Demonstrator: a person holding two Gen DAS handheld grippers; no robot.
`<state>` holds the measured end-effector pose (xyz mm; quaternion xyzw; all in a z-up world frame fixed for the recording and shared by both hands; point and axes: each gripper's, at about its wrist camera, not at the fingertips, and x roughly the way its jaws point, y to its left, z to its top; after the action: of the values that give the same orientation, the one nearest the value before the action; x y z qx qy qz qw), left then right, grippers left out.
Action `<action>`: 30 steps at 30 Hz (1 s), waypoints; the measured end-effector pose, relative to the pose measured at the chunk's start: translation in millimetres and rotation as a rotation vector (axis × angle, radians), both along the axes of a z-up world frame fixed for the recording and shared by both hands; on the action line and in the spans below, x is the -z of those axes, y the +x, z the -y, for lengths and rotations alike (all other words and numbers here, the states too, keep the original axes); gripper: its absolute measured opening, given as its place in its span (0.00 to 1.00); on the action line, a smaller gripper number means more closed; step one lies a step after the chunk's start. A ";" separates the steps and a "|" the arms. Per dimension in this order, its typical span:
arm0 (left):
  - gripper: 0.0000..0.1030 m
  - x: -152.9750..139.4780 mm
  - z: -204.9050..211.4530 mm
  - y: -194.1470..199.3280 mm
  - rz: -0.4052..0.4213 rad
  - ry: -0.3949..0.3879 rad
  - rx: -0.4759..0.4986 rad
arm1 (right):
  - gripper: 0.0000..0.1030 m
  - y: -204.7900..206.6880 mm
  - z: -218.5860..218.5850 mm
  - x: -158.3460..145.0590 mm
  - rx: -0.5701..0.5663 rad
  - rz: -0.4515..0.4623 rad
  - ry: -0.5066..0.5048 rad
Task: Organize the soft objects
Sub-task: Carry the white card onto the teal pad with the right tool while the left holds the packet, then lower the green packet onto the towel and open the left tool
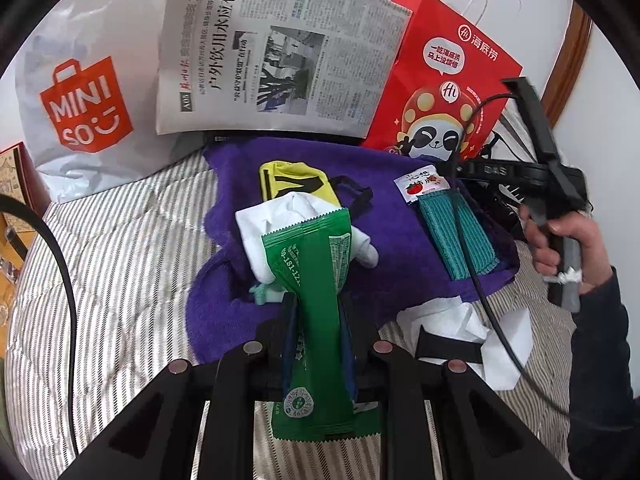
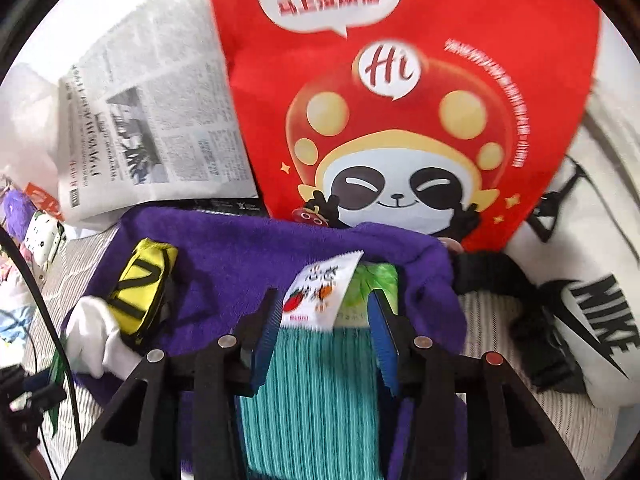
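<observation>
On the purple towel (image 1: 360, 240), spread over the striped bedding (image 1: 120, 264), lie most of the soft things you are sorting. Your left gripper (image 1: 316, 312) is clamped on a green packet (image 1: 310, 292), which stands up between the fingers above the towel's near edge, its serrated top overlapping a white glove (image 1: 280, 220). Beyond the glove, toward the middle of the towel, lies a yellow pouch (image 1: 296, 186) with black markings and a black strap. At the towel's right side rests a teal cloth (image 1: 456, 232), and a small tomato sachet (image 1: 420, 186) sits on the cloth's far end. Your right gripper (image 2: 324, 320) hangs over that same teal cloth (image 2: 312, 392), jaws apart, one finger on each side of it; the sachet (image 2: 320, 292) lies between the fingertips, and whether the pads touch the cloth you cannot tell. From the left camera you see your right hand (image 1: 568, 240) around that gripper's handle at the towel's right edge. Behind the towel lean a newspaper (image 1: 280, 52) and a red bag (image 1: 444, 84) printed with a panda; left of the newspaper stands a white Miniso bag (image 1: 88, 92). Off the towel's right edge, a white Nike bag (image 2: 600, 320) lies on the bedding, and white tissue (image 1: 448, 316) sits just past the towel's near right corner.
</observation>
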<state>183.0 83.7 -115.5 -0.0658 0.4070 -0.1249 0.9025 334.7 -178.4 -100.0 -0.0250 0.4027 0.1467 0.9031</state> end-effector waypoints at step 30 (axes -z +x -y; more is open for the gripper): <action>0.21 21.9 119.6 78.1 -0.057 0.240 0.084 | 0.50 -105.1 85.8 23.3 0.004 0.132 0.186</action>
<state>261.1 -36.0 -137.4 0.0564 0.4467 -0.1110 0.8860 229.6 -264.3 -123.3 0.0502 0.3269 0.1796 0.9265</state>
